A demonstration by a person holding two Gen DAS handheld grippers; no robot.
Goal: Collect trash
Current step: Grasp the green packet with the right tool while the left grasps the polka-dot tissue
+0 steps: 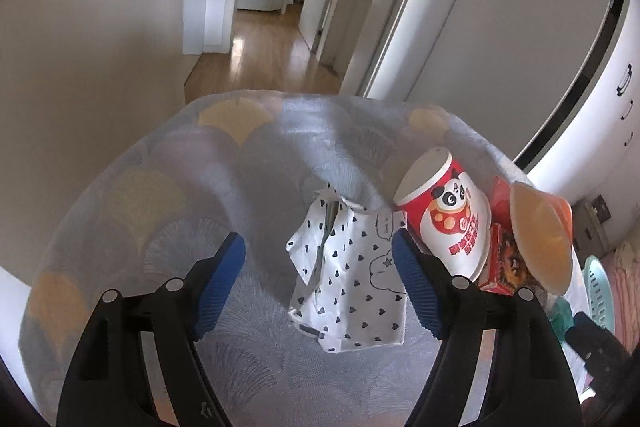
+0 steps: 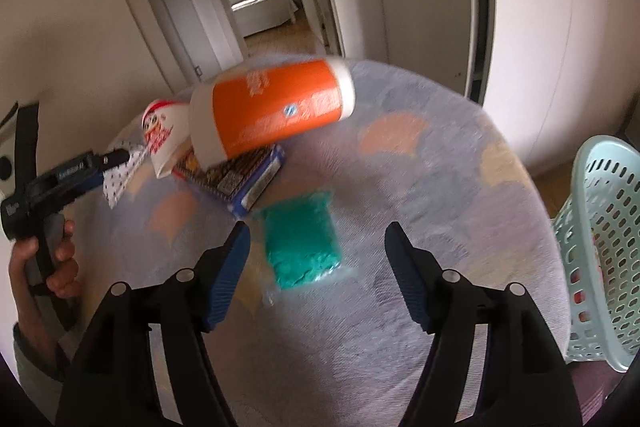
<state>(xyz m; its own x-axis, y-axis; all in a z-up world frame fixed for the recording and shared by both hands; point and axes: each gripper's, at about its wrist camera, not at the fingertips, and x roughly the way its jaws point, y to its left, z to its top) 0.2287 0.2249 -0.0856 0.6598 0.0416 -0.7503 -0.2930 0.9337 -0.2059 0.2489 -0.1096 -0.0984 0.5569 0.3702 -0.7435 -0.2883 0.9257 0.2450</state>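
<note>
Over the table (image 2: 420,187), both grippers gape; green packet (image 2: 302,247) perhaps crumpled.

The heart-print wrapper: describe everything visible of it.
The wrapper is white, thin and crinkled, like paper or plastic, printed with small dark hearts and a line-drawn cloud. It lies flat on the tablecloth, between the open jaws of the left gripper, which seem not to touch it. Its right edge reaches the panda cup.
</note>
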